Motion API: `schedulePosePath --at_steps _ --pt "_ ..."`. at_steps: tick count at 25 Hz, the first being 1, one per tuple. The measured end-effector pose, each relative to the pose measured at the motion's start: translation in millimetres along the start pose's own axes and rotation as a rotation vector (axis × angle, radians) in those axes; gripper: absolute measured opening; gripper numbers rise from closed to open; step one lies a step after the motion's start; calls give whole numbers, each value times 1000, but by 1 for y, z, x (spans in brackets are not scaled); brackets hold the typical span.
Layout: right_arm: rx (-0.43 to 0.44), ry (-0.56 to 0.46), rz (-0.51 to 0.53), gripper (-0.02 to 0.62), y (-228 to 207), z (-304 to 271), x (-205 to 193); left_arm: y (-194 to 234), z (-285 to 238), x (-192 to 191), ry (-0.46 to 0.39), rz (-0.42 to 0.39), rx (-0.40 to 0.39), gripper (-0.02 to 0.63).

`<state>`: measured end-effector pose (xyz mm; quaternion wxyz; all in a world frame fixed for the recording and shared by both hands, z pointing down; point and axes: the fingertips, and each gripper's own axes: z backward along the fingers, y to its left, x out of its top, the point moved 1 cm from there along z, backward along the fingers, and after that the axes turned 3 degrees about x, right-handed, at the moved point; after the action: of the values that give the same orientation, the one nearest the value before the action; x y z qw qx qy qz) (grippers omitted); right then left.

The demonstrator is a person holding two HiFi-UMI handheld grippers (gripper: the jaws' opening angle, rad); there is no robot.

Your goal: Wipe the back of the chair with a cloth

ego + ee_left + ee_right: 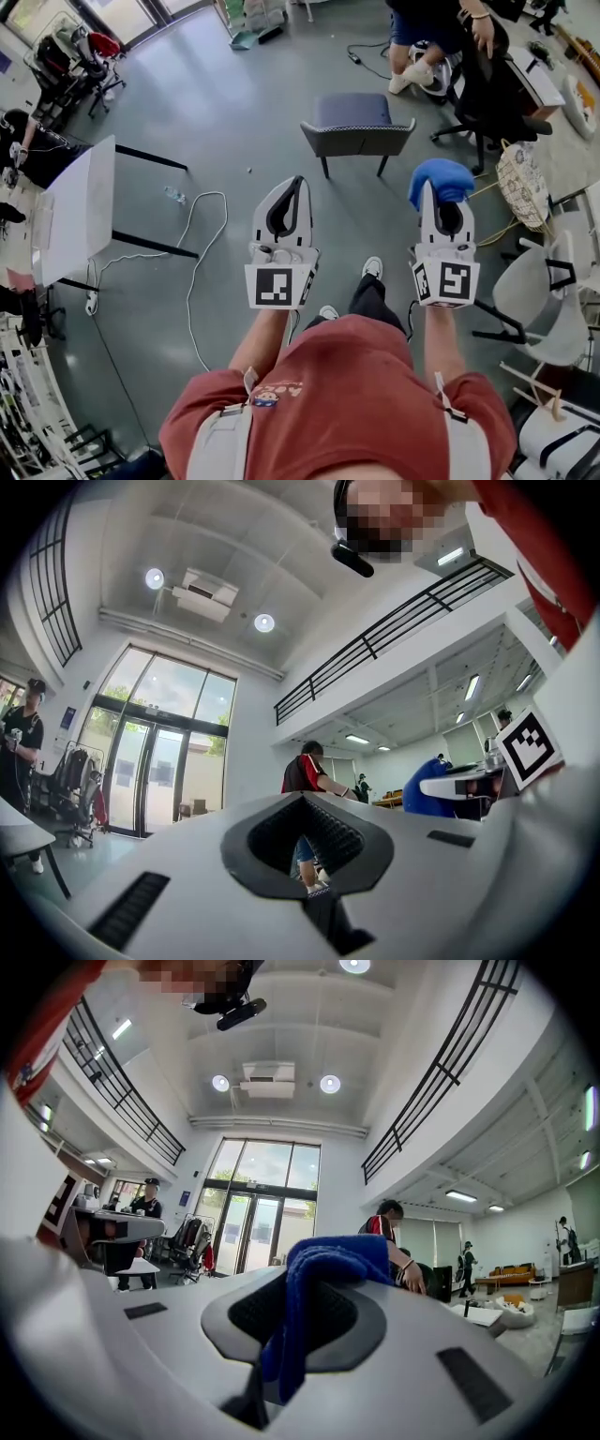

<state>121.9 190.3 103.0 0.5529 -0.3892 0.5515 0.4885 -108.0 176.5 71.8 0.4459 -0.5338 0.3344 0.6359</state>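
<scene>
A grey chair (358, 131) with a dark blue seat stands on the floor ahead of me, its back turned toward me. My right gripper (441, 186) is shut on a blue cloth (442, 180), which bunches over the jaw tips; the same cloth (323, 1283) hangs between the jaws in the right gripper view. My left gripper (293, 185) is held level beside it, shut with nothing in it. Both grippers are raised in front of me, short of the chair. The left gripper view looks out across the room, with its jaws (305, 841) closed.
A white table (80, 211) stands at my left with a cable (202, 272) trailing over the floor. A person sits by a black office chair (487, 89) at the back right. A white chair (544, 300) and a patterned bag (520, 183) are at my right.
</scene>
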Motion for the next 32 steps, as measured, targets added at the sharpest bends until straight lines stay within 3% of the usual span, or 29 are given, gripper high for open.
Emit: schedulePosePath --at_steps 11,18,25,32 --pt "49 19 -15 61 -90 -97 -34 -31 -130 -29 25 -30 15 12" --pt "91 56 -29 61 -132 -137 -64 -57 -187 -60 63 -74 15 14" --pt "89 126 -48 61 -135 -163 -103 -45 -205 -102 121 -116 3 14" --pt "64 221 -67 61 -112 -172 -171 -26 -211 -164 103 -79 -8 14"
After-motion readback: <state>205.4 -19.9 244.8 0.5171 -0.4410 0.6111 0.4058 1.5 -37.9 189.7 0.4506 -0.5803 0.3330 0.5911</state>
